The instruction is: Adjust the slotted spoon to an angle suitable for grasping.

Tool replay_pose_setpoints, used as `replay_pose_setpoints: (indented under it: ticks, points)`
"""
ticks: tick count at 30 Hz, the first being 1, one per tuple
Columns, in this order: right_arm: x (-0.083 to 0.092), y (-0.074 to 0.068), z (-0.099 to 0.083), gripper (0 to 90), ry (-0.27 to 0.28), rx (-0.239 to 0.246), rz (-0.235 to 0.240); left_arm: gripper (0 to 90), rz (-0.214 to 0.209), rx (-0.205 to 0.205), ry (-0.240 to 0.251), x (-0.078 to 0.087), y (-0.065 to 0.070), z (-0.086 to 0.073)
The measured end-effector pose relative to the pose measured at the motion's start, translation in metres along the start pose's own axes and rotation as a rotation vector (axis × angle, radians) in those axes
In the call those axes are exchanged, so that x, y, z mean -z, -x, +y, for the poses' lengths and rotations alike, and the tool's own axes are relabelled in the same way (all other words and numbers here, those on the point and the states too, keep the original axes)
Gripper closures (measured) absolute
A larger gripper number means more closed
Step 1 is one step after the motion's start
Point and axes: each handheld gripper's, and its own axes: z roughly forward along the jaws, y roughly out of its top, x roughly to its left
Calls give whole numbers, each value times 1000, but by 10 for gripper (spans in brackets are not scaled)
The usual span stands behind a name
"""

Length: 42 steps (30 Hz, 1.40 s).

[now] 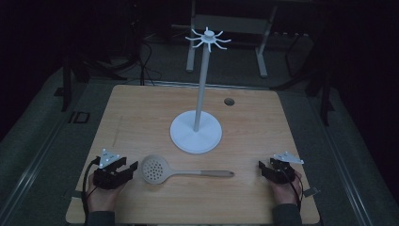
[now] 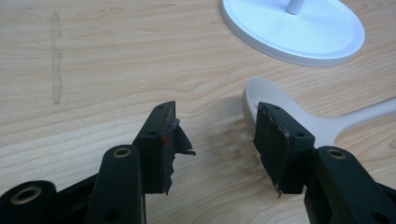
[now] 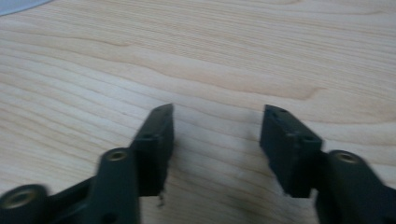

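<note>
The skimmer spoon (image 1: 162,170) lies at lower centre of the table (image 1: 141,108), below the hook stand (image 1: 196,132). It looks light, stiff and slippery; its slim handle (image 1: 207,173) suits gripping best. The left gripper (image 1: 129,168) and right gripper (image 1: 261,165) both gape wide, empty.

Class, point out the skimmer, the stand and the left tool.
skimmer (image 1: 155,169), high view, on its perforated bowl.
stand (image 1: 195,135), high view, on its round base.
left tool (image 2: 217,133), left gripper view, midway between its open jaw tips.
</note>
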Motion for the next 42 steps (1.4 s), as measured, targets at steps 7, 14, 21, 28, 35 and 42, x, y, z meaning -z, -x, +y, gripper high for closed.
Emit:
replay_pose_setpoints:
  ticks: [7,14,21,28,35,42]
  points:
    - [2,0,-1,529,32,14,2,492,-14,-6,-6,1,3,1]
    - [2,0,-1,522,16,5,-1,493,-33,-46,-18,2,12,4]
    - [4,3,-2,524,30,-24,0,493,-42,-72,-18,0,19,9]
    - [8,5,-5,525,47,-59,-1,506,-37,-84,-29,-2,27,18]
    - [10,7,-7,523,56,-91,3,508,-54,-112,-14,-6,37,31]
    - [10,6,-7,519,50,-67,-23,489,-58,-123,-2,-14,47,40]
